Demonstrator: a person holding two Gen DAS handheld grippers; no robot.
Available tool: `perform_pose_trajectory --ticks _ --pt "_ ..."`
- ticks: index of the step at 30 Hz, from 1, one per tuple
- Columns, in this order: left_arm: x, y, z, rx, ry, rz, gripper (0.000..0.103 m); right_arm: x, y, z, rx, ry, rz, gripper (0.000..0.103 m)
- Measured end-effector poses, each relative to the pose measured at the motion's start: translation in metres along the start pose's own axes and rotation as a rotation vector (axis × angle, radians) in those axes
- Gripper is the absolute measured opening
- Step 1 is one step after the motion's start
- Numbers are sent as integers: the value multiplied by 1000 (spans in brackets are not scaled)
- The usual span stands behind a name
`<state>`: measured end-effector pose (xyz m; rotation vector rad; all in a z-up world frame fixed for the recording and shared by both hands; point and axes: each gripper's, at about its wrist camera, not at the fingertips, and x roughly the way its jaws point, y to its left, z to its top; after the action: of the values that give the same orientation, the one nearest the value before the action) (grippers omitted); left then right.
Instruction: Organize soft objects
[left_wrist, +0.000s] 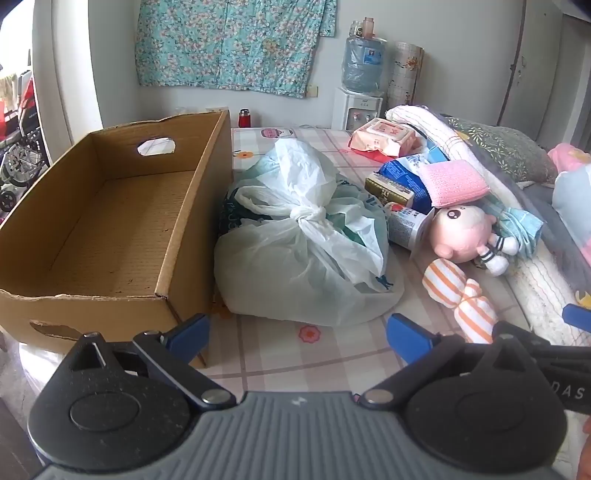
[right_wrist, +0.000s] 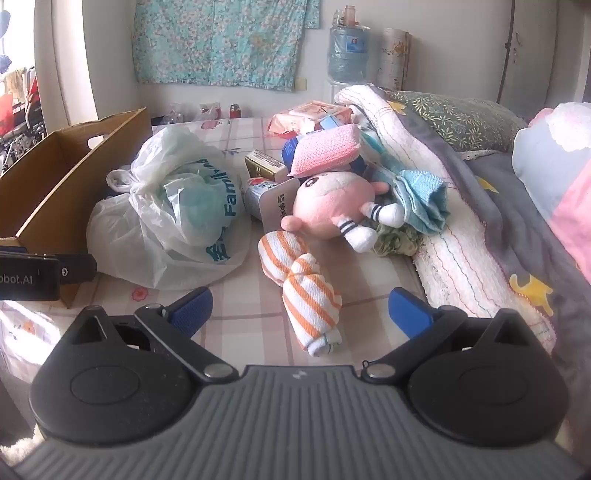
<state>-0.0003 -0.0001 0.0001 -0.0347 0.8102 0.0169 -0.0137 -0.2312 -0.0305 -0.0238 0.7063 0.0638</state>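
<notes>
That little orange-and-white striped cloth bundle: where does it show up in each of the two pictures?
Left wrist view: the striped bundle lies at lower right, just beyond the left gripper.
Right wrist view: the bundle sits near the centre, just ahead of the open right gripper.
Shared landmark: the pink plush doll, just behind it in both.

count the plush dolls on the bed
1: the pink plush doll lies between the tied plastic bag and the folded blanket. Others may be hidden under the pile.
</notes>
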Motion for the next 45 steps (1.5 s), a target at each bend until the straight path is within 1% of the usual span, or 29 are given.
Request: perform_pose_trajectory --ticks 6,12,13,16,24,45 --pt "-3 4 0 -2 -4 5 103 -2 -2 0 -7 13 -3 102" --pt "-2 10 -1 -19 9 -11 103 0 -1 8 1 11 -2 102" --pt "-1 4 0 -15 9 0 103 1 -1 8 2 10 -1 102" --pt "-1 2 -1 -9 13 -2 103 -1 -2 8 3 8 -2 102" --pt "3 1 -4 -11 33 -8 103 3 1 8 -2 18 -1 102" --pt "9 -1 -4 -15 52 -10 103 10 4 9 -12 40 -7 102"
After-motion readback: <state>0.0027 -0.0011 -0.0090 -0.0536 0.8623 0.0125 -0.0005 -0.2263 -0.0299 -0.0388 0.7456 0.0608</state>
